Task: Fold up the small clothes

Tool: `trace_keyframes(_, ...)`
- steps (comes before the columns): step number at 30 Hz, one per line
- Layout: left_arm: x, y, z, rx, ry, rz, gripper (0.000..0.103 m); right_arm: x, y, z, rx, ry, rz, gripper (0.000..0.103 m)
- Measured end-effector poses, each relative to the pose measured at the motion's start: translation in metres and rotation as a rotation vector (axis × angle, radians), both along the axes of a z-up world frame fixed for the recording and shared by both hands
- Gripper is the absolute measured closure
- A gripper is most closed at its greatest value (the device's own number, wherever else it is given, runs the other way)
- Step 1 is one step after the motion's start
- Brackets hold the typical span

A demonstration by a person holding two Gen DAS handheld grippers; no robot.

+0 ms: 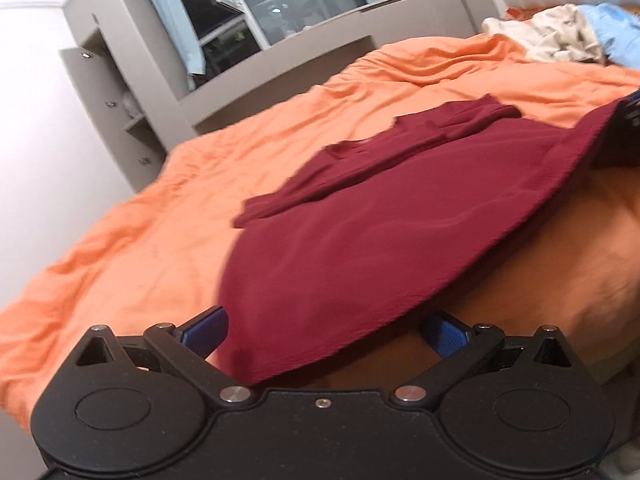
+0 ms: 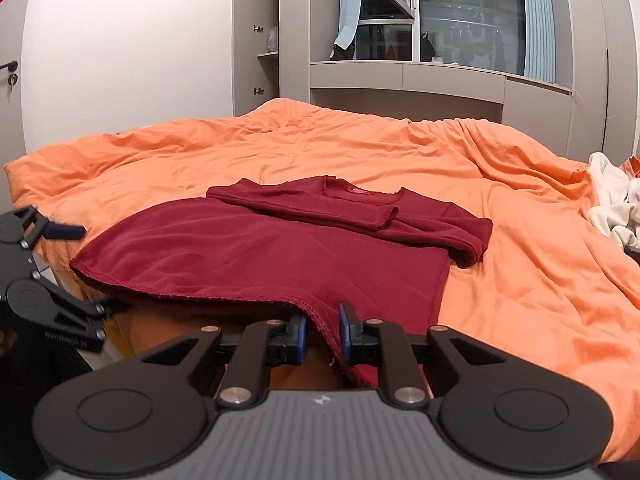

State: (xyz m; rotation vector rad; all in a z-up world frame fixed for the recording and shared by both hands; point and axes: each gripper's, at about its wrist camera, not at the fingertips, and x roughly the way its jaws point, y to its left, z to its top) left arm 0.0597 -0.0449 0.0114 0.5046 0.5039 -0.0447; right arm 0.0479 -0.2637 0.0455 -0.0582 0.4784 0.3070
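A dark red T-shirt [image 2: 260, 252] lies flat on the orange duvet [image 2: 400, 152], collar away from me and sleeves folded inward. Its near hem hangs over the bed edge. My right gripper [image 2: 324, 330] is shut on the right part of that hem, with cloth pinched between the blue pads. In the left wrist view the T-shirt [image 1: 380, 220] spreads toward my right gripper [image 1: 628, 120], which lifts the far hem corner. My left gripper [image 1: 324, 334] is open, its fingers wide apart with the left hem corner lying between them, untouched by the pads. The right wrist view shows the left gripper [image 2: 96, 268] at the shirt's left corner.
A pile of white and light blue clothes [image 1: 560, 36] sits at the right side of the bed, with the same pile [image 2: 612, 200] partly in the right wrist view. Grey cupboards and a window sill [image 2: 404, 76] stand behind the bed. A door [image 2: 8, 68] is at far left.
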Motion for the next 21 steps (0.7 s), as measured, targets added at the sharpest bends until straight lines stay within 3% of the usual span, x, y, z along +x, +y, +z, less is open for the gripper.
trace_keyframes(5, -0.003, 0.015, 0.01, 0.017, -0.08, 0.085, 0.016, -0.004, 0.009, -0.006, -0.084, -0.006, -0.013, 0.081)
trace_keyframes(11, -0.002, 0.034, 0.022, -0.035, -0.109, 0.111, 0.032, -0.013, 0.032, -0.026, -0.282, -0.004, -0.01, 0.058)
trace_keyframes(13, 0.001, 0.038, 0.022, -0.036, -0.102, 0.11, 0.042, -0.017, 0.04, -0.031, -0.328, -0.017, -0.009, 0.049)
trace_keyframes(15, 0.003, 0.041, 0.023, -0.053, -0.09, 0.096, 0.051, -0.021, 0.046, -0.032, -0.368, -0.038, -0.022, 0.049)
trace_keyframes(17, 0.004, 0.042, 0.023, -0.07, -0.079, 0.075, 0.063, -0.022, 0.047, -0.033, -0.391, -0.051, -0.047, 0.051)
trace_keyframes(19, 0.004, 0.042, 0.023, -0.082, -0.074, 0.047, 0.082, -0.023, 0.047, -0.032, -0.391, -0.063, -0.062, 0.068)
trace_keyframes(21, 0.002, 0.042, 0.024, -0.091, -0.082, 0.021, 0.094, -0.024, 0.046, -0.031, -0.387, -0.075, -0.072, 0.085)
